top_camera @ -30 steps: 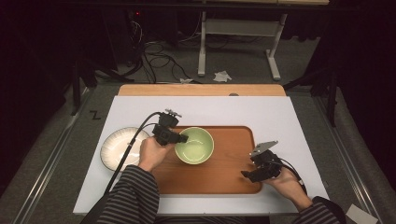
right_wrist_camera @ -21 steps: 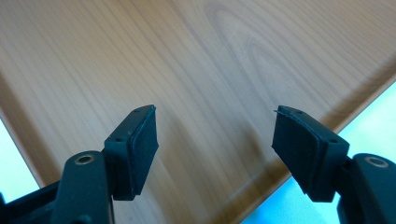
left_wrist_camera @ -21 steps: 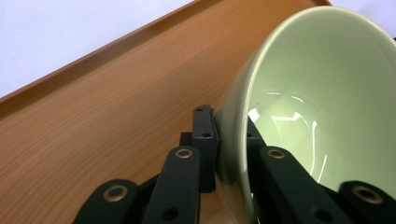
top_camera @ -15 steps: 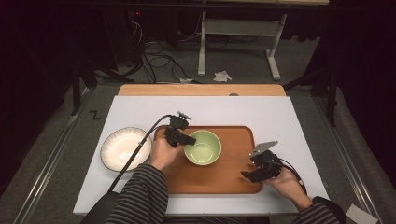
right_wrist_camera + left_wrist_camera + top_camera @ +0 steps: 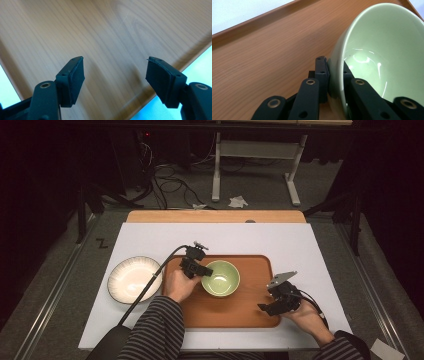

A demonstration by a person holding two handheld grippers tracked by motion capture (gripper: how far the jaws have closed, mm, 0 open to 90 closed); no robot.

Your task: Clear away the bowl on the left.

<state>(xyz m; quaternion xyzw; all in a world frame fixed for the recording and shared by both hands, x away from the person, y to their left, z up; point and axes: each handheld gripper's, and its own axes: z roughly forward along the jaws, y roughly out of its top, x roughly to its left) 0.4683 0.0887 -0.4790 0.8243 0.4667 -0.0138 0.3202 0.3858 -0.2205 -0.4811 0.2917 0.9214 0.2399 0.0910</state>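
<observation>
A pale green bowl sits over the middle of the wooden tray. My left gripper is shut on the bowl's left rim. In the left gripper view the rim of the green bowl is pinched between the two black jaws of the left gripper, one pad outside and one inside. The bowl looks empty. My right gripper hovers over the tray's right front corner, open. In the right gripper view the right gripper has its pads wide apart with nothing but tray wood between them.
A white ribbed plate lies on the white table mat left of the tray. A black cable trails from the left gripper across the plate's edge. Beyond the table are the floor, cables and a metal stand.
My left gripper has carried the green bowl to the right and slightly nearer, over the tray's middle. The right gripper has stayed where it was.
</observation>
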